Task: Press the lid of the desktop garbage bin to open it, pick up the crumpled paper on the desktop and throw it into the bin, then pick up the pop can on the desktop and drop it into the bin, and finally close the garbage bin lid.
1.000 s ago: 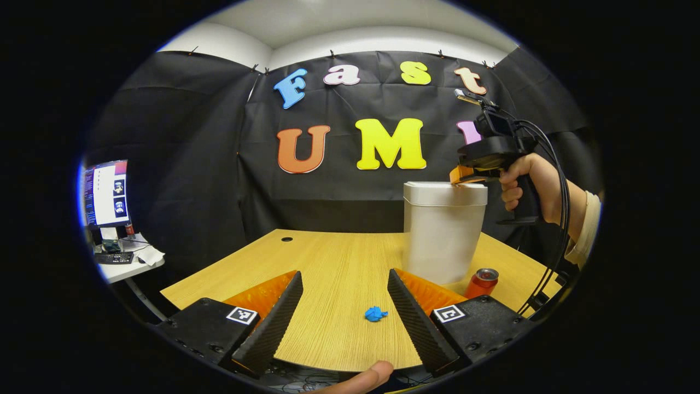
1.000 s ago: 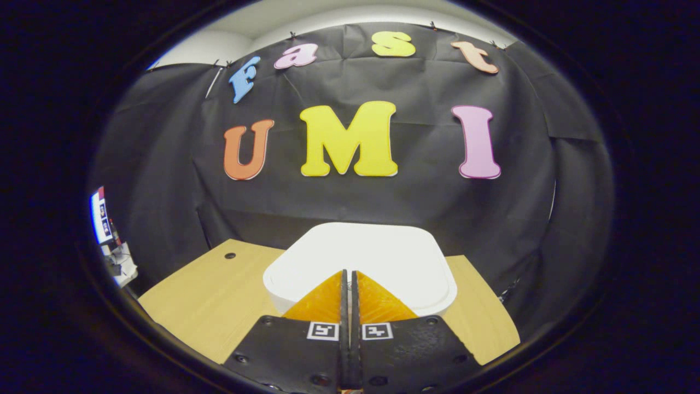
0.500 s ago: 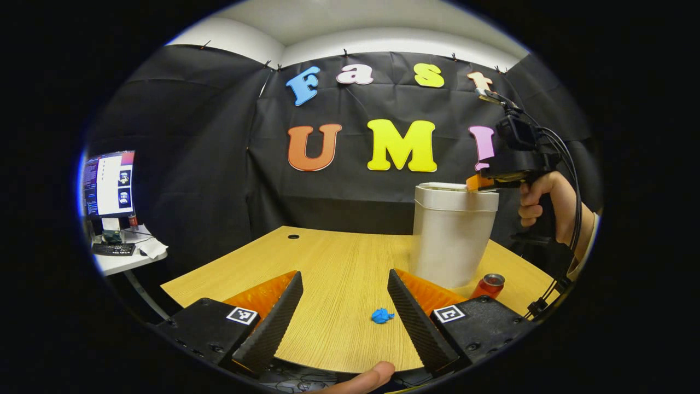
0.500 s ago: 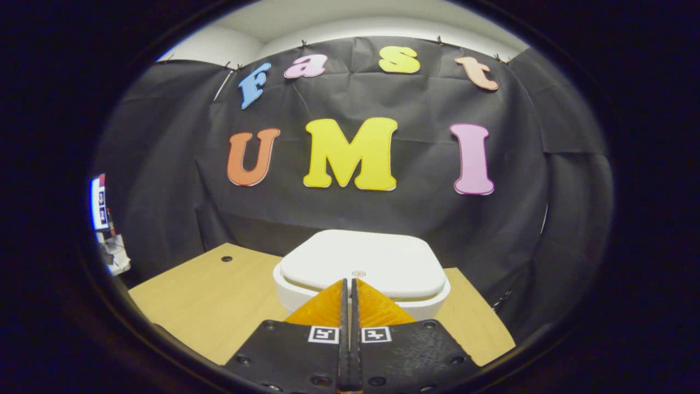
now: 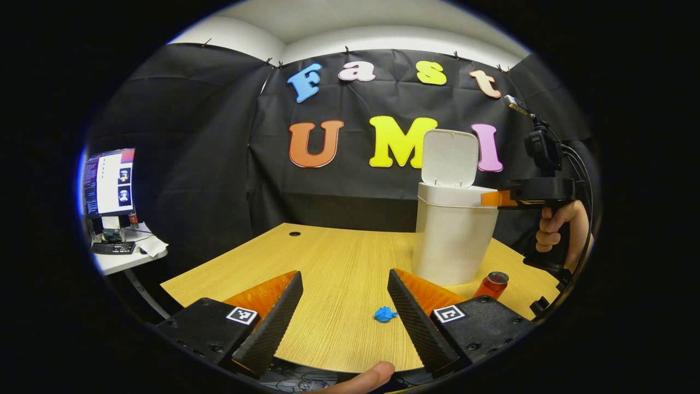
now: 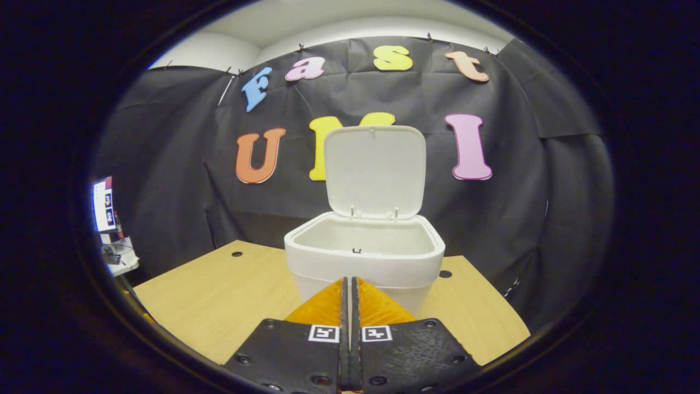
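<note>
On the wooden tabletop (image 5: 339,257), the crumpled blue paper (image 5: 385,314) is seen just ahead between the wide-spread left tongs (image 5: 343,314), nearer than the empty, pressed-together right tongs (image 6: 348,284).

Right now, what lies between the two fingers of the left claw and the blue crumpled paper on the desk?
In the left gripper view, only bare wooden desk lies between the open left claw and the small blue crumpled paper, which sits near its right finger.
</note>
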`<action>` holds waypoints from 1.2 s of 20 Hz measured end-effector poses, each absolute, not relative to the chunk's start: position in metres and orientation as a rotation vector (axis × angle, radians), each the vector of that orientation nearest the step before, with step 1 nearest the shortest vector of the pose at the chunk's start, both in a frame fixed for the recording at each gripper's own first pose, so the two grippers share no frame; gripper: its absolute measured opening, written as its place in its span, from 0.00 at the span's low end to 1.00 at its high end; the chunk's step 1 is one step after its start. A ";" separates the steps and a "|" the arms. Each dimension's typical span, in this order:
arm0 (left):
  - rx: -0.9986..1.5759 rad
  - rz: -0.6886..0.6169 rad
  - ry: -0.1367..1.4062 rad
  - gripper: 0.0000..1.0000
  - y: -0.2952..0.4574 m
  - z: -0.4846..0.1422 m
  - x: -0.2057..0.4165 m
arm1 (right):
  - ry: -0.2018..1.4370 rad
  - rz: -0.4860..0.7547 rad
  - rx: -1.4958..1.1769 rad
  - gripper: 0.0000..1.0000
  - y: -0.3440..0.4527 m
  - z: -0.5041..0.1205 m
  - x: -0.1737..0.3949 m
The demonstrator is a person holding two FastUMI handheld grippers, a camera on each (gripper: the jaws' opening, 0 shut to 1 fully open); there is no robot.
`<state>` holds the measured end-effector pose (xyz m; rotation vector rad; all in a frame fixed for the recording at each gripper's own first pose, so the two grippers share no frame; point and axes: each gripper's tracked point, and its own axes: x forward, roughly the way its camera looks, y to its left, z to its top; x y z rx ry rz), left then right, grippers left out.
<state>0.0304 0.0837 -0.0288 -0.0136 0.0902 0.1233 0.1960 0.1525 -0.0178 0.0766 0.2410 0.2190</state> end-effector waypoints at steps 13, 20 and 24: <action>0.005 0.117 0.162 1.00 0.073 -0.063 0.052 | 0.158 0.095 -0.021 0.00 0.110 -0.048 0.127; -0.021 0.104 0.235 1.00 0.070 -0.108 0.076 | 0.178 0.177 0.053 0.34 0.115 -0.079 0.078; -0.014 0.084 0.285 1.00 0.059 -0.137 0.094 | 0.110 0.226 0.027 0.62 0.122 -0.086 0.059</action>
